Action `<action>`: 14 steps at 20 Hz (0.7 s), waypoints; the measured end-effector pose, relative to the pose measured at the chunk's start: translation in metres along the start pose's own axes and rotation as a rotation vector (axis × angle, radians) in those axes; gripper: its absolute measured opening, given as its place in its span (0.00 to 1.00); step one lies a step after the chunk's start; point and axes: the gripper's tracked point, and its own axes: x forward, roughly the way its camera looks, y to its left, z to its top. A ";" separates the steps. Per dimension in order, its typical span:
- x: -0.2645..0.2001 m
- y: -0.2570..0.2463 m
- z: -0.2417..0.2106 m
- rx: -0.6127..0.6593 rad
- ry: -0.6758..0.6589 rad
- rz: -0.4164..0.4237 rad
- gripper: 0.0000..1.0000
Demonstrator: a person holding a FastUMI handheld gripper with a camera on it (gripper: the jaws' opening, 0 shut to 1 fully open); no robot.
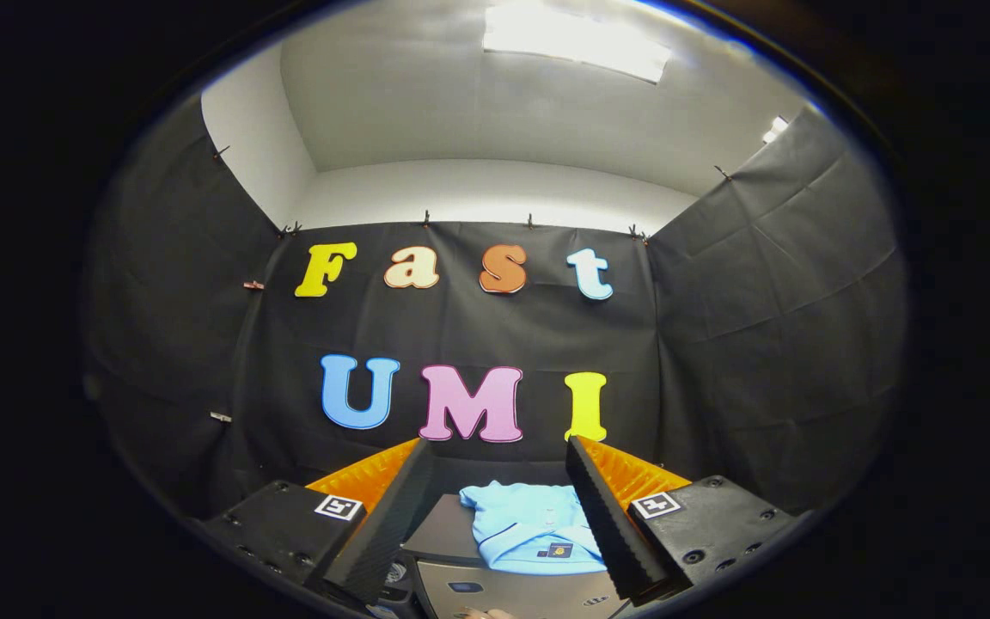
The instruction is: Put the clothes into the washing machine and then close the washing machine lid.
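Note:
A folded light-blue garment (529, 529) with a small dark patch lies on a dark flat surface, below and between my two fingers. My gripper (499, 456) is open, its fingers spread wide, one on each side of the garment and above it, holding nothing. Under the garment shows the grey top of a machine (512, 593) with a small dark panel; whether its lid is up or down I cannot tell.
Black cloth walls close the booth ahead and on both sides. A white ceiling with a bright light panel (577, 39) is overhead. A dark slab (448, 533) sits just left of the garment.

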 end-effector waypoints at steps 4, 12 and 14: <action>0.004 -0.004 -0.003 -0.003 0.007 -0.006 0.98; 0.028 -0.012 -0.010 -0.027 0.034 -0.029 0.98; 0.041 -0.012 -0.004 0.001 0.030 -0.023 0.98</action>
